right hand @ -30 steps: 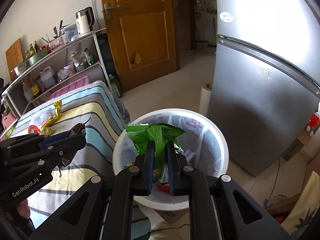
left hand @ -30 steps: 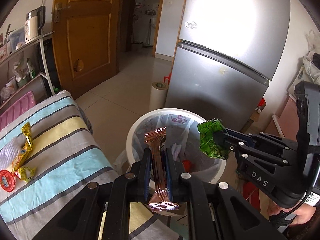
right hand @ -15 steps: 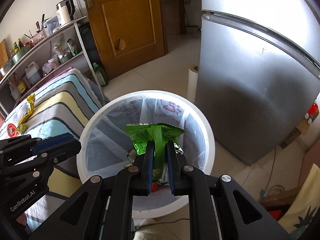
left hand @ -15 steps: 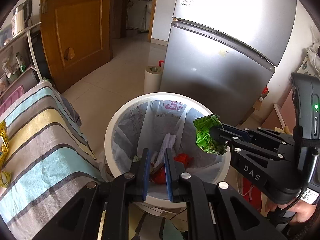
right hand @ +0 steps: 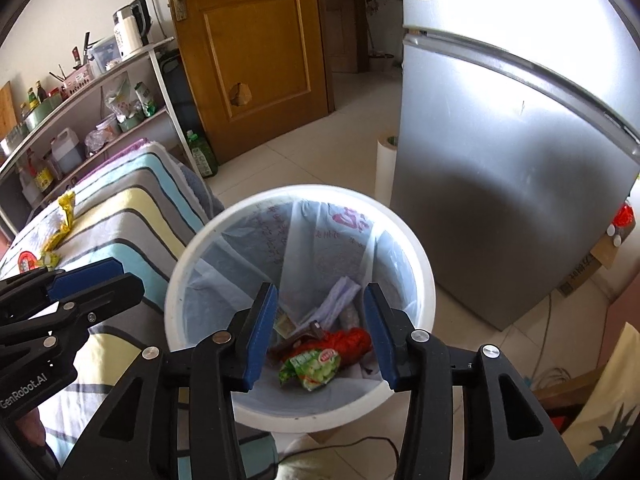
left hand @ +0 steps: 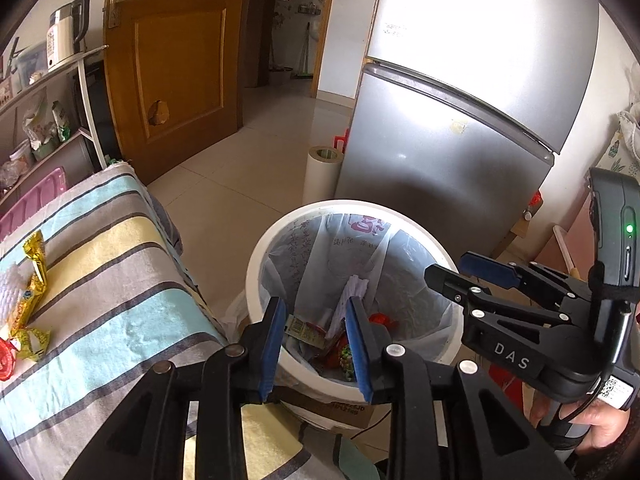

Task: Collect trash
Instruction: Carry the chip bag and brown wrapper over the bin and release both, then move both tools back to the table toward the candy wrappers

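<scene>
Both your jaws stand open and empty over the bin (right hand: pixel 420 268): left gripper (left hand: pixel 316 344), right gripper (right hand: pixel 320 336). A green wrapper (right hand: pixel 314 368) lies inside. Yellow wrappers (left hand: pixel 30 304) on the striped cloth (left hand: pixel 120 280) remain for you to collect.

The white bin (right hand: pixel 420 264) mouth is unobstructed above; fridge (right hand: pixel 500 200) and striped bed (right hand: pixel 132 220) flank it.

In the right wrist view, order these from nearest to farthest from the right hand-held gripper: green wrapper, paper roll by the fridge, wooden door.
From the right hand-held gripper:
1. green wrapper, just below the open fingers, in the white bin.
2. paper roll, standing on the floor beyond the bin, against the fridge.
3. wooden door, across the floor, upper left.
</scene>
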The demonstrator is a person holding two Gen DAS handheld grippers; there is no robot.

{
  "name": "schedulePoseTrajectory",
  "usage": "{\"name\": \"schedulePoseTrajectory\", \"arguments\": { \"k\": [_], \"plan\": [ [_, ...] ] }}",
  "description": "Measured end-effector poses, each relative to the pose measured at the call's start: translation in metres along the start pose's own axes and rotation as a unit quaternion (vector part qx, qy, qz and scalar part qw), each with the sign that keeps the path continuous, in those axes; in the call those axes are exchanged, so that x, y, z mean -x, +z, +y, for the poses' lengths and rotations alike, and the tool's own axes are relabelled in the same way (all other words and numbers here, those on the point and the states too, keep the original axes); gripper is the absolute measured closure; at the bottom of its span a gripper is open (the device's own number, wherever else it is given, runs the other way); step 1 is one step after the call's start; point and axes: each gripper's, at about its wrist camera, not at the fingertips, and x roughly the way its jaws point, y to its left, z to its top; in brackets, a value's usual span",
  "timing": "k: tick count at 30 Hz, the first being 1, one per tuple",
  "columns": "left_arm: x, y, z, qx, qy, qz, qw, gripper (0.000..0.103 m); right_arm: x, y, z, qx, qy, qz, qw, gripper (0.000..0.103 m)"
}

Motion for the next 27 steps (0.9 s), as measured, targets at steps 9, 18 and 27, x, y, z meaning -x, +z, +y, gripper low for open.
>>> {"name": "schedulePoseTrajectory", "arguments": {
  "k": [9,18,27],
  "plan": [
    [0.042,-0.012,0.041,0.037,0.030,-0.031,0.9984,0.065,0.022,0.005,0.036,0.014,0.019,-0.023,0.999,0.057],
    [0.086,-0.032,0.102,0.088,0.072,-0.055,0.9920,0.056,0.030,0.004,0.088,0.042,0.062,-0.029,0.997,0.057],
    [0.125,-0.056,0.159,0.121,0.138,-0.071,0.9805,0.052,0.029,0.004,0.156,0.097,0.107,-0.033,0.989,0.050]
  ]
}}
